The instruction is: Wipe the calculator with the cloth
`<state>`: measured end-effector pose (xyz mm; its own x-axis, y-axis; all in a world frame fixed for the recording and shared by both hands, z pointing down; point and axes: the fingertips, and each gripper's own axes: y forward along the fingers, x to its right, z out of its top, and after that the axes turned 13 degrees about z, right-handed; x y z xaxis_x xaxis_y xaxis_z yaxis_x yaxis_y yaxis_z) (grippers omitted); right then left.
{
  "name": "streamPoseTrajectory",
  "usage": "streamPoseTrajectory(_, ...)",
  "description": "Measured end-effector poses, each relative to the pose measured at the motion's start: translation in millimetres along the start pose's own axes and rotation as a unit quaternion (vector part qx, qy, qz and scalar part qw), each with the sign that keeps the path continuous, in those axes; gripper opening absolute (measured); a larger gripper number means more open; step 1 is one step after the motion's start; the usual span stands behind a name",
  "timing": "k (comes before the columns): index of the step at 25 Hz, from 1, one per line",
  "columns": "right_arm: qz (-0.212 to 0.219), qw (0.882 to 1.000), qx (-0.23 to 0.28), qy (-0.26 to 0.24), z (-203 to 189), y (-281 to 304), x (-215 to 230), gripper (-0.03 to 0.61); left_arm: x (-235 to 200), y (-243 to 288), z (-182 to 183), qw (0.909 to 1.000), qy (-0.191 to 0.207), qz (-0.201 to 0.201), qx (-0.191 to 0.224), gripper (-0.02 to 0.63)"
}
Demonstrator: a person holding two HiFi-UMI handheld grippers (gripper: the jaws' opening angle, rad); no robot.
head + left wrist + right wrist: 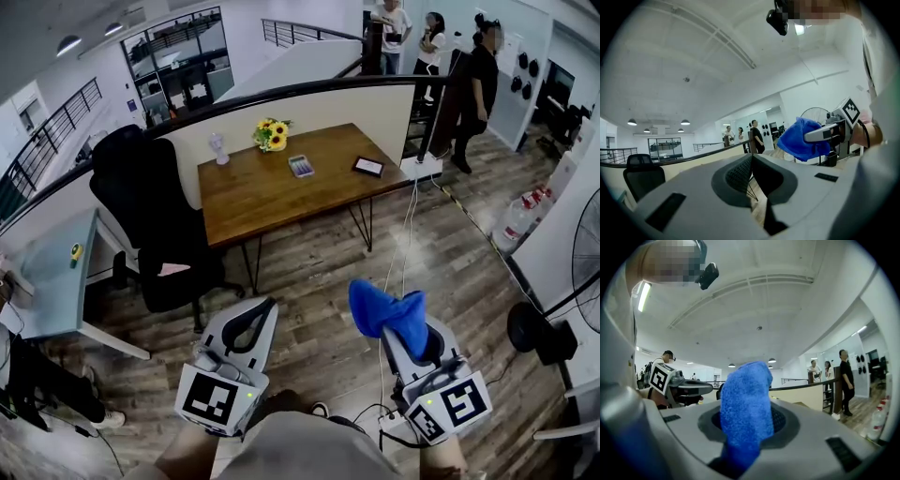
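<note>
You are standing on a wood-plank floor (309, 281), holding both grippers low in front of your body, well apart from the wooden table (253, 202).

Your right gripper (413, 330) is clamping the blue cloth (386, 312). The cloth is bunching up between the jaws and spilling past their tips. In the right gripper view the cloth (745, 411) is filling the gap between the jaws and rising above them against the ceiling.

Your left gripper (253, 317) is carrying nothing. In the left gripper view its jaws are pressing together at the tips, with only a thin sliver of gap lower down. The same view is catching the cloth (800, 139) off to the right, with the right gripper (824, 134) holding it.

The calculator (301, 166) is lying flat on the table's far half, near the middle. A dark tablet (367, 167) is lying to its right, and a bunch of yellow flowers (273, 134) is sitting behind it by the partition. A black office chair (150, 211) is standing at the table's left end.

Three people (431, 37) are standing beyond the railing at the top of the head view.
</note>
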<state>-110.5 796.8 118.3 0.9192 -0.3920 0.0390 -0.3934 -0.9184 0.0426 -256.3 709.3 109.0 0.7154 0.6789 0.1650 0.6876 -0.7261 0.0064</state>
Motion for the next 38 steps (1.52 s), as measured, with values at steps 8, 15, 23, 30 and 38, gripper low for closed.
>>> streamPoseTrajectory(8, 0.004, 1.0, -0.007, 0.004, -4.2, 5.2, 1.0, 0.129, -0.2, 2.5, -3.3, 1.0, -0.005, 0.0, -0.003, 0.006)
streamPoseTrajectory(15, 0.007, 1.0, -0.01, 0.003, -7.6, 26.7, 16.4, 0.129, -12.8, 23.2, -10.6, 1.0, -0.007, 0.003, -0.005, 0.006)
streamPoseTrajectory(23, 0.004, 1.0, -0.02, 0.012, -14.2, 77.5, 55.0, 0.129, -41.5, 73.9, -20.6, 0.9999, -0.01, 0.0, -0.01, 0.006)
streamPoseTrajectory(30, 0.006, 0.999, -0.041, 0.014, -22.7, 149.1, 104.1, 0.129, -84.0, 147.7, -45.8, 0.9995, -0.019, 0.002, -0.023, 0.006)
streamPoseTrajectory(38, 0.005, 0.998, -0.062, 0.023, -17.2, 248.5, 162.7, 0.129, -148.1, 245.0, -55.4, 0.9991, -0.024, -0.008, -0.033, 0.006)
